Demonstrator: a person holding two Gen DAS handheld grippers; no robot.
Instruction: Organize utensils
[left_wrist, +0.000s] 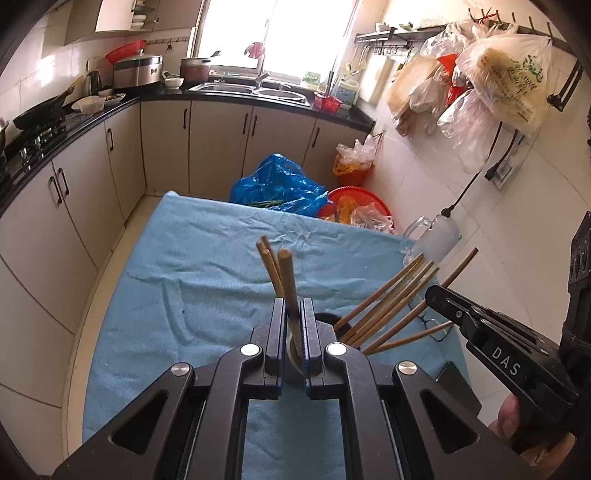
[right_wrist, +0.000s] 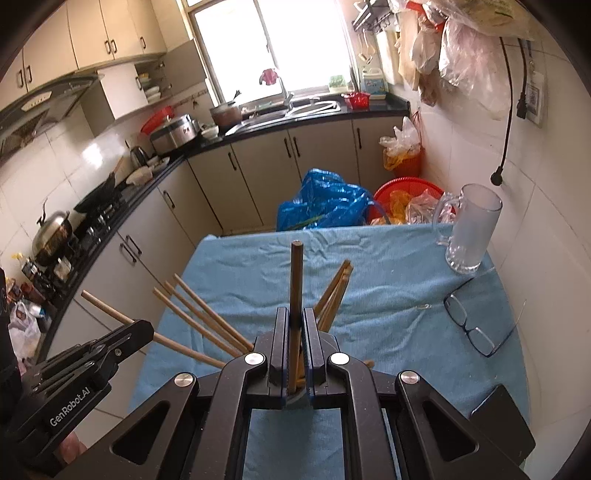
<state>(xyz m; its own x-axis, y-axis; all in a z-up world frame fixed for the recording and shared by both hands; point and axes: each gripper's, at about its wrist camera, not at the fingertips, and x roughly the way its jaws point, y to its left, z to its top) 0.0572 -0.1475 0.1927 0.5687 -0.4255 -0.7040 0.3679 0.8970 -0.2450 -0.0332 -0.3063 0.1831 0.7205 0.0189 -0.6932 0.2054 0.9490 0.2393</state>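
Wooden chopstick (right_wrist: 296, 295) clamped upright between right jaws.

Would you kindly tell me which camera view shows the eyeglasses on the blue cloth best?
The right wrist view: the eyeglasses lie whole and unobstructed on the blue cloth, near the glass mug. In the left wrist view only a sliver of the frame shows, behind the chopsticks and the right gripper.

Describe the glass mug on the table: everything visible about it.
The glass mug is clear, looks frosted or cloudy, with a thick ribbed base and a handle on its left side in the right wrist view. It looks empty and stands upright at the far right corner of the blue cloth, beside the tiled wall, eyeglasses lying nearby, apart.
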